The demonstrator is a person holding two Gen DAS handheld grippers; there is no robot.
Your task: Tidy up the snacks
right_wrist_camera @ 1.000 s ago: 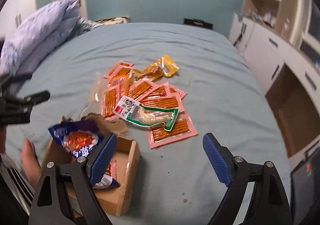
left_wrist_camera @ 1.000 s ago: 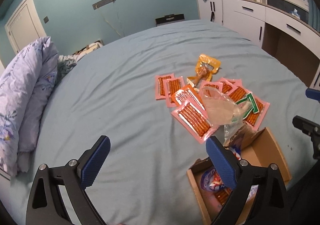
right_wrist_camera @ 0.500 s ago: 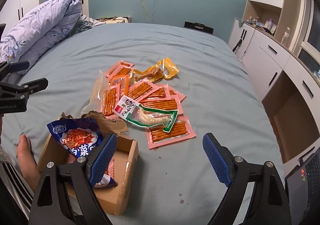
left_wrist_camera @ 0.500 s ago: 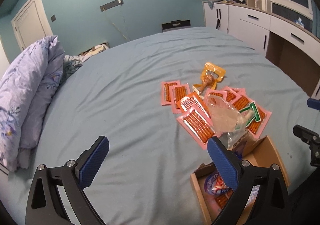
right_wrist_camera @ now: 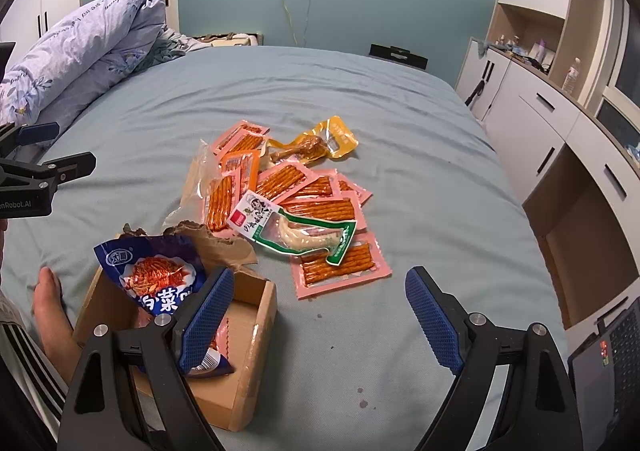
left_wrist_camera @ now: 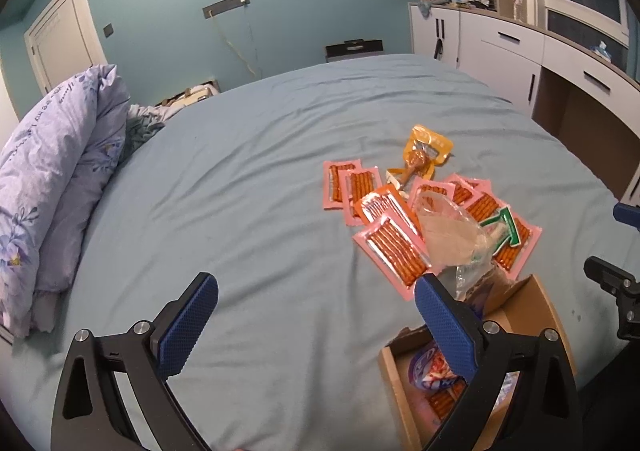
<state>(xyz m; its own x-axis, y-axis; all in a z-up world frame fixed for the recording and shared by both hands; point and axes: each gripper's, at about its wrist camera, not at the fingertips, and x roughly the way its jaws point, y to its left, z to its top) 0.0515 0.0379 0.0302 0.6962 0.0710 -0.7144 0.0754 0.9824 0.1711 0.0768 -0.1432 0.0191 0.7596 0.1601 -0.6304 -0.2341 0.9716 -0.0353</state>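
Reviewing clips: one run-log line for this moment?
left gripper: open, empty | right gripper: open, empty | snack packets: on bed | cardboard box: blue bag inside

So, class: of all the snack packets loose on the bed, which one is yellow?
The yellow drumstick packet, at the pile's far edge; the others are pink, orange or green-and-white.

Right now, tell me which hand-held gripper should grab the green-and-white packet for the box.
Right. The right hand-held gripper is open and faces the green-and-white packet, which lies on top of the pile just ahead of it. The left hand-held gripper points at bare sheet, with the cardboard box between it and the packet.
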